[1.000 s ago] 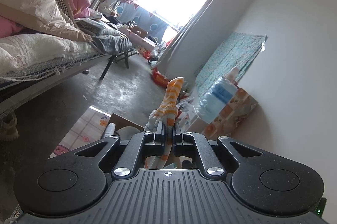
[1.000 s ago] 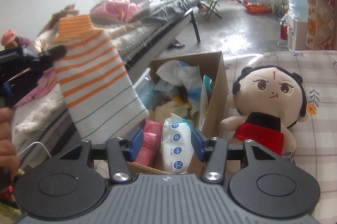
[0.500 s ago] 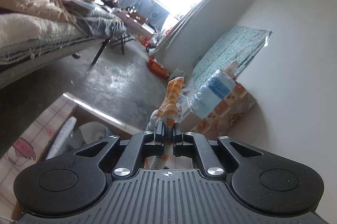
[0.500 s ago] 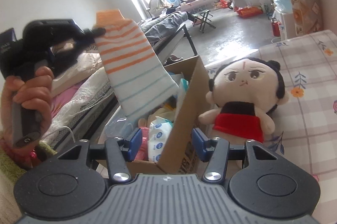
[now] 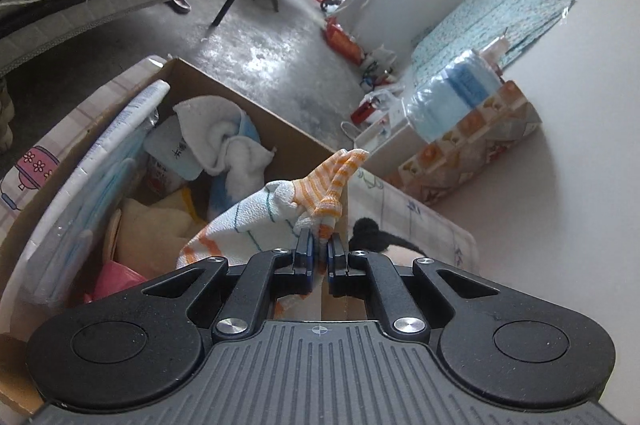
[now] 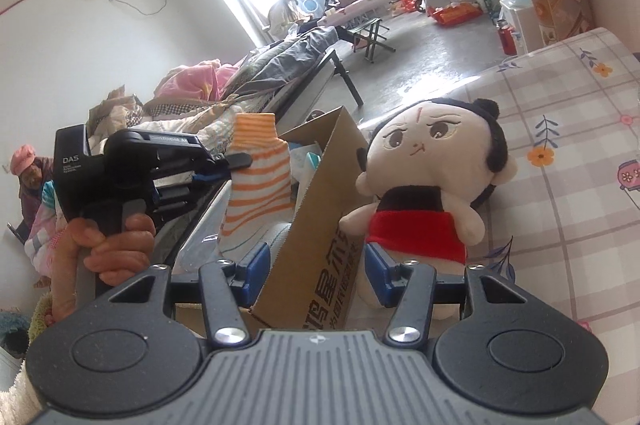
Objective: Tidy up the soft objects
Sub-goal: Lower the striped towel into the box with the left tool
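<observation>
The right gripper stood half open and empty, straddling the cardboard box wall. The left gripper was clamped on the striped sock near its orange cuff, probably to lower it in. The sock hung over the box, long axis near vertical, cuff up. Behind sat the plush doll.
</observation>
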{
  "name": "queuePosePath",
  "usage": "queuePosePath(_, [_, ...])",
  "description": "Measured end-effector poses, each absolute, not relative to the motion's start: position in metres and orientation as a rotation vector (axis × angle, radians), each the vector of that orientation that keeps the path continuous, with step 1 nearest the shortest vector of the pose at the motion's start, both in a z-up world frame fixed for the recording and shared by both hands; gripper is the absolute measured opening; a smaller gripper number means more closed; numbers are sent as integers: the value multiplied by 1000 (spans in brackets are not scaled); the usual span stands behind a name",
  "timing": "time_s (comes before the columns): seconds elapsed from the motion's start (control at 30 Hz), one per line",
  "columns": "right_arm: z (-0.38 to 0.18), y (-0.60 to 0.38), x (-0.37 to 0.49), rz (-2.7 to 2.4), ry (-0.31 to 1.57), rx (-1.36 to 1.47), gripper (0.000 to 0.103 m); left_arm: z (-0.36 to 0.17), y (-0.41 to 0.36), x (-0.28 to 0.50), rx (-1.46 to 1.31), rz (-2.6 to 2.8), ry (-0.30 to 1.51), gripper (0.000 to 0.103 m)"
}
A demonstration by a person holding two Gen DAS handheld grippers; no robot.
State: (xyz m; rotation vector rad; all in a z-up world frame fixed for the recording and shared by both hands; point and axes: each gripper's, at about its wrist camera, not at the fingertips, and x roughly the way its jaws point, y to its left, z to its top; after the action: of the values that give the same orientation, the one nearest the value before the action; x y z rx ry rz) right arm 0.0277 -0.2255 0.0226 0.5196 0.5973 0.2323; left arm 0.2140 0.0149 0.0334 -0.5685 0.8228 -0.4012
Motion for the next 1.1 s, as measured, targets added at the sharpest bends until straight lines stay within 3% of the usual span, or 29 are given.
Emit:
queuePosePath(0.17, [24, -236, 26, 206, 579, 530, 56, 27, 0, 210, -441, -397, 886, 5])
queuePosePath(0.53, [86, -228, 74, 373, 517, 470, 60, 23, 10, 164, -291, -498, 883, 7])
queuePosePath(0.9, [55, -142, 203, 491, 891, 440, 55, 3, 26, 156, -368, -516, 910, 8])
queuePosePath(1.1, [32, -117, 223, 468, 1020, 348, 55, -4, 40, 156, -434, -519, 917, 9])
